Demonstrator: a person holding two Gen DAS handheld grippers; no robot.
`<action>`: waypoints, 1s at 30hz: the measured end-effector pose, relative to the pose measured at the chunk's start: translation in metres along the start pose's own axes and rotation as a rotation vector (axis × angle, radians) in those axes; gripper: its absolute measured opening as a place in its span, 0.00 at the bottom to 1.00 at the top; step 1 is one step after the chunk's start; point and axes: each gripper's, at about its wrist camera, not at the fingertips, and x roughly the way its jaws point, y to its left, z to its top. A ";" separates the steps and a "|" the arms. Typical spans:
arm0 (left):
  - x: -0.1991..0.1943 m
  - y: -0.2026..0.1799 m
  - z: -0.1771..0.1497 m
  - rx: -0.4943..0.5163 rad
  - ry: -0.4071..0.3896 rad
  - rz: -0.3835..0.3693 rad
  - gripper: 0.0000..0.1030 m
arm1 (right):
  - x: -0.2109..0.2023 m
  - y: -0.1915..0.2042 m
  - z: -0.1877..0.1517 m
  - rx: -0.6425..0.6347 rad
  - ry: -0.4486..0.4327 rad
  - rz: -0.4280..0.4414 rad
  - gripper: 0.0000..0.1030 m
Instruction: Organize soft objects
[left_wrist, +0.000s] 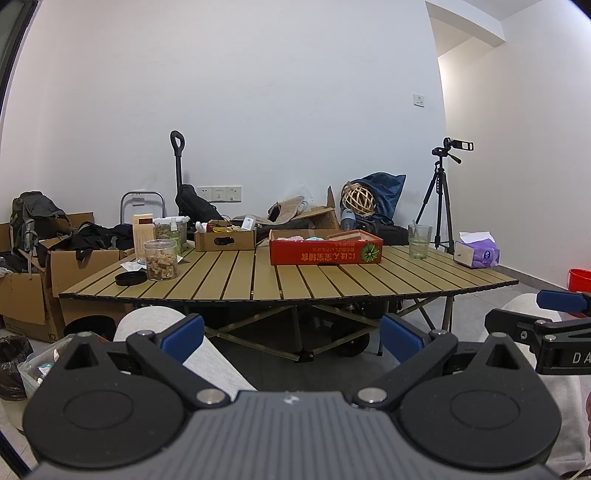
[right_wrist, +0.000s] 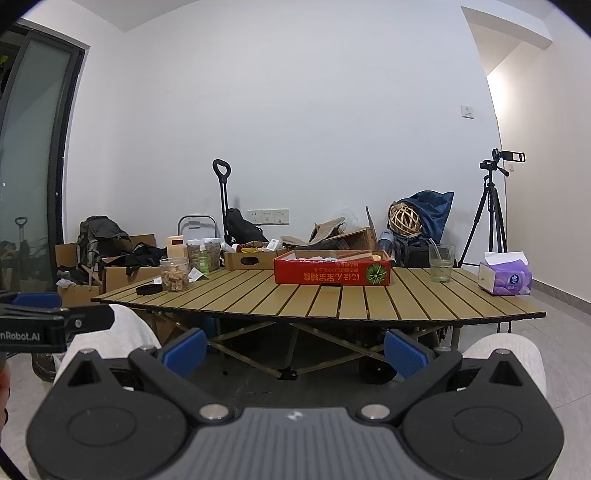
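Note:
A red cardboard box (left_wrist: 325, 252) (right_wrist: 331, 273) stands on the slatted folding table (left_wrist: 236, 280) (right_wrist: 317, 299), holding pale pink and blue soft items that barely show above its rim. My left gripper (left_wrist: 291, 341) is open and empty, held low in front of the table, above a person's knees in light trousers. My right gripper (right_wrist: 295, 352) is also open and empty at the same height. Each gripper shows at the edge of the other's view.
On the table stand a jar of brown chunks (left_wrist: 161, 260) with its black lid (left_wrist: 130, 278) beside it, a brown box (left_wrist: 225, 238), a glass (left_wrist: 419, 242) and a purple tissue pack (left_wrist: 476, 251). Cardboard boxes, bags and a tripod (left_wrist: 439, 195) line the wall.

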 end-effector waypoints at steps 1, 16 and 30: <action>0.000 0.000 -0.001 0.000 0.001 0.000 1.00 | 0.000 0.000 0.000 0.001 0.001 0.001 1.00; 0.001 -0.004 0.000 0.009 -0.013 0.002 1.00 | 0.001 0.000 -0.001 0.001 -0.006 0.000 1.00; -0.003 0.001 -0.004 -0.002 0.007 0.004 1.00 | -0.001 0.010 -0.007 -0.006 0.027 0.025 1.00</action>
